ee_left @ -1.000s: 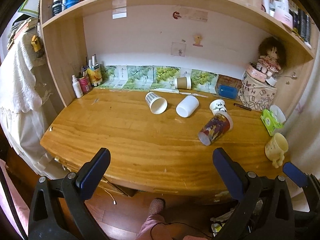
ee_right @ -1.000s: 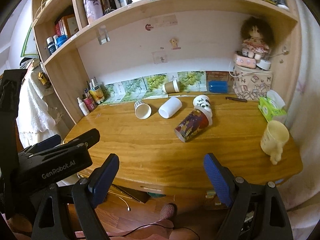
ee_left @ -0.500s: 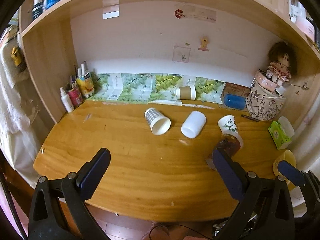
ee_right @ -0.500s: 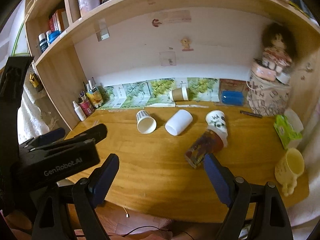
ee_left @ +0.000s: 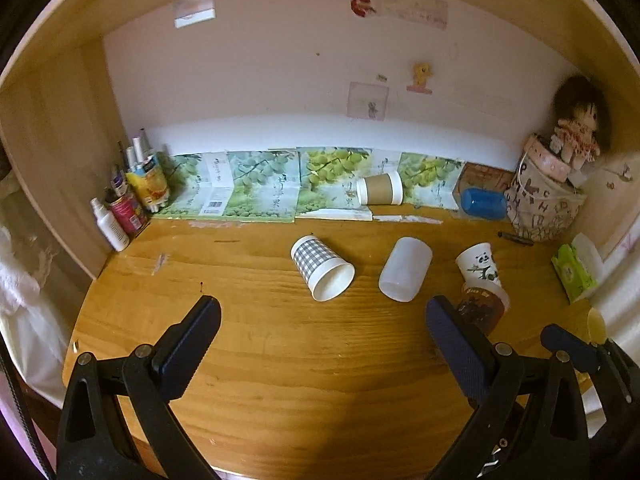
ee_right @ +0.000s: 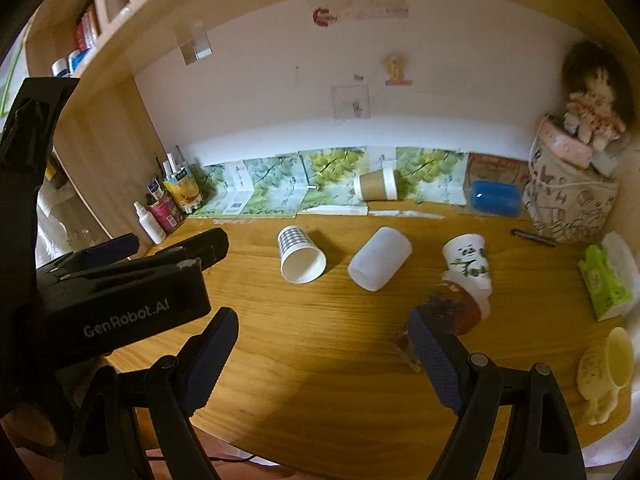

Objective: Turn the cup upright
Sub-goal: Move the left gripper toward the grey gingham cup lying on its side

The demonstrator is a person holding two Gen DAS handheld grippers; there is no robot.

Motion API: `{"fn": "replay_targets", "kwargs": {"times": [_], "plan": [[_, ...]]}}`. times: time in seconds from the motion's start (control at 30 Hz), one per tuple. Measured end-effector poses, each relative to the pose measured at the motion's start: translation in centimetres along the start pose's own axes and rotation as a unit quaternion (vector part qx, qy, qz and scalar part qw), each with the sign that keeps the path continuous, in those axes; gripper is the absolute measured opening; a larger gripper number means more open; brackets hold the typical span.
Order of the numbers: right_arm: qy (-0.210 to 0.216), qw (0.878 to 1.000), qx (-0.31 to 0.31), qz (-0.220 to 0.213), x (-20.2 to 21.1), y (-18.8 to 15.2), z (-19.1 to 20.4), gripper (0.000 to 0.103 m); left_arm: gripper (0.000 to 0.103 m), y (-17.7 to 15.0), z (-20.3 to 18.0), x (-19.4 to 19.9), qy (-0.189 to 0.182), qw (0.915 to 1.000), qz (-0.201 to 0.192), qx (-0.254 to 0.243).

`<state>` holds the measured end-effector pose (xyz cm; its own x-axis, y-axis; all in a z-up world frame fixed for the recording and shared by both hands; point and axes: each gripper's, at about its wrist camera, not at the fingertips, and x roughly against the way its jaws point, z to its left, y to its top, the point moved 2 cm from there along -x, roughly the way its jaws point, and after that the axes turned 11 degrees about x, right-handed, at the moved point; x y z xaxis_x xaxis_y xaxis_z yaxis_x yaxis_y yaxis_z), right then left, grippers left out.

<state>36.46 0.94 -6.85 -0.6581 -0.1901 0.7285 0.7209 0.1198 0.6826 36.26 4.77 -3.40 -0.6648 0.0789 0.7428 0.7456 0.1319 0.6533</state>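
Wooden desk [ee_left: 280,360] under a bookshelf held the whole scene, and both tools hung over its near edge with nothing in them: the left gripper [ee_left: 320,322] had its jaws spread wide, and the right gripper [ee_right: 324,340] stood just as wide apart. Nearest the right gripper, almost behind its right finger, lay a dark printed cup [ee_right: 448,312] on its side, mouth toward the desk's front; a panda cup [ee_right: 468,260] lay touching it at the far end, though whether the two were nested I could not tell from either view. Toward the middle lay a plain white cup [ee_left: 406,270] and, well apart to its left, a checked cup [ee_left: 320,266], both tipped over with mouths facing forward. A brown cup [ee_left: 380,188] lay on its side at the back wall against the leaf-printed cartons [ee_left: 256,188]. That made five cups down, and one yellow mug [ee_right: 608,364] upright at the right edge. These looked like thin paper or plastic cups: light, easily crushed, prone to roll, so a gentle pinch across the wall near the stiffer rim seemed the safest hold. A green tissue pack [ee_right: 608,280] sat near the mug.
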Motion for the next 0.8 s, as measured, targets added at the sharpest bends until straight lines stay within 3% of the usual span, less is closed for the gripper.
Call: {"fn": "replay_targets", "kwargs": {"times": [0.27, 0.5, 0.63, 0.8], "plan": [[0.013, 0.999, -0.032, 0.041, -4.4, 1.4, -0.4, 0.087, 0.102, 2.3, -0.4, -3.0, 0.0, 0.9953, 0.01, -0.096], [0.031, 0.994, -0.074, 0.075, -7.4, 1.7, -1.3, 0.087, 0.102, 4.5, -0.2, -5.8, 0.0, 0.9834, 0.014, -0.181], [0.037, 0.992, -0.084, 0.087, -8.4, 1.8, -1.7, 0.087, 0.102, 5.3, -0.3, -7.2, 0.005, 0.971, 0.01, -0.239], [0.042, 0.991, -0.09, 0.094, -9.4, 1.6, -1.9, 0.087, 0.102, 5.7, -0.7, -8.6, 0.003, 0.9456, 0.01, -0.325]]}}
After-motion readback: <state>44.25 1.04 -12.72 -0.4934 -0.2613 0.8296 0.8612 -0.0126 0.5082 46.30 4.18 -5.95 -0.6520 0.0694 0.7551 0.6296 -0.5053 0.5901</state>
